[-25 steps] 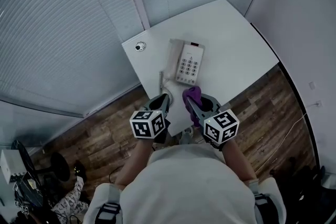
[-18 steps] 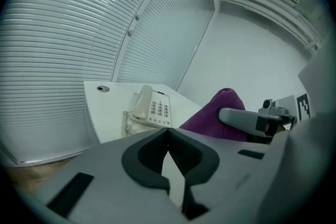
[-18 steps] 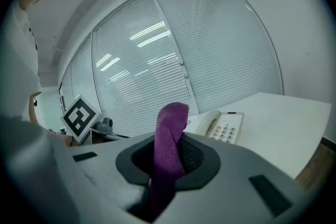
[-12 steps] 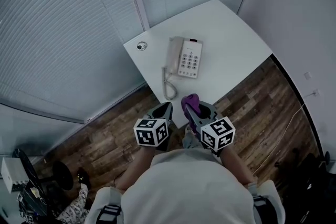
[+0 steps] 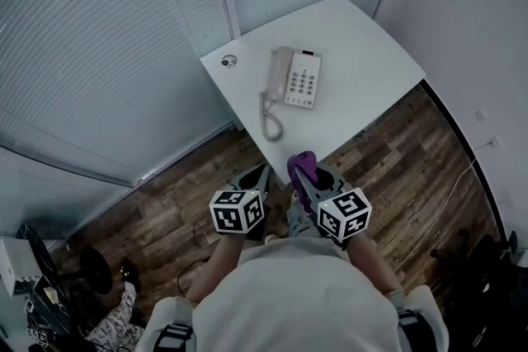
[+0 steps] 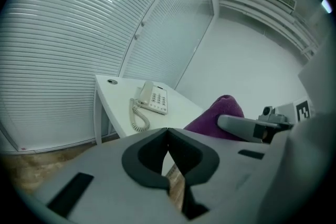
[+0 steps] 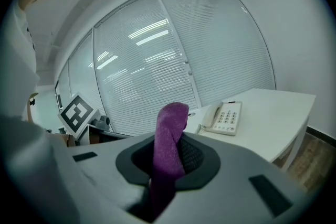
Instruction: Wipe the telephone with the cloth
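The cream corded telephone (image 5: 295, 78) lies on the white tabletop (image 5: 363, 53) at twelve o'clock — both grippers hang off its near edge, over open wooden floor (image 5: 388, 152). On the right gripper (image 5: 304, 176) the jaws pinch the purple cloth (image 5: 302, 164); on the left gripper (image 5: 259, 173) they meet — empty.

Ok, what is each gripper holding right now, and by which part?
Right gripper: shut on the purple cloth, pinched low down, its free end standing up. Left gripper: shut, empty.

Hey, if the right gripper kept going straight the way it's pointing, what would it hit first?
Likely the white table, short of the telephone, and the purple cloth clamped in the right gripper would touch first. Depth is unclear.
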A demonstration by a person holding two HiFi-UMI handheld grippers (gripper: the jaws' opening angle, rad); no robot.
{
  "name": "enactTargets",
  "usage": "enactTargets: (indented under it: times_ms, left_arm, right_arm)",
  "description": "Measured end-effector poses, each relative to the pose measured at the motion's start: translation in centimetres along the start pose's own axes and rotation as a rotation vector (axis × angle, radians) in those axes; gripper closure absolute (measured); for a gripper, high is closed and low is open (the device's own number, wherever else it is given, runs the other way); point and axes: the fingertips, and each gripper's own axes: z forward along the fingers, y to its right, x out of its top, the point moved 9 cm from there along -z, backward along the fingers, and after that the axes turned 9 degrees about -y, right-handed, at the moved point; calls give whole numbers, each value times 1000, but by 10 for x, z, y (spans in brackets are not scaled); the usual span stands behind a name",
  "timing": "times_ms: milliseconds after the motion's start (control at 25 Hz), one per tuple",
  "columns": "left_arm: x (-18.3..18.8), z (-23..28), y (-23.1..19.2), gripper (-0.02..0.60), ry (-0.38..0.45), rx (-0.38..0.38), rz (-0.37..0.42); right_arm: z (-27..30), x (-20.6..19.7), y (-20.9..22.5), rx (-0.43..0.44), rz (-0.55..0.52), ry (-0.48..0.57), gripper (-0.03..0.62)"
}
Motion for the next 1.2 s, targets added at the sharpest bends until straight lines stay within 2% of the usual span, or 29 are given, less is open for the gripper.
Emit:
enactTargets:
  times_ms: [320, 1200]
  left_arm:
    - [-14, -16, 0, 560, 0, 2, -7]
    - [-20, -24, -3, 560, -2, -19, -29]
  right_arm:
    - [-9, -5, -19, 14, -15, 13, 534]
    - [-14, -11, -31, 23, -42, 5, 536]
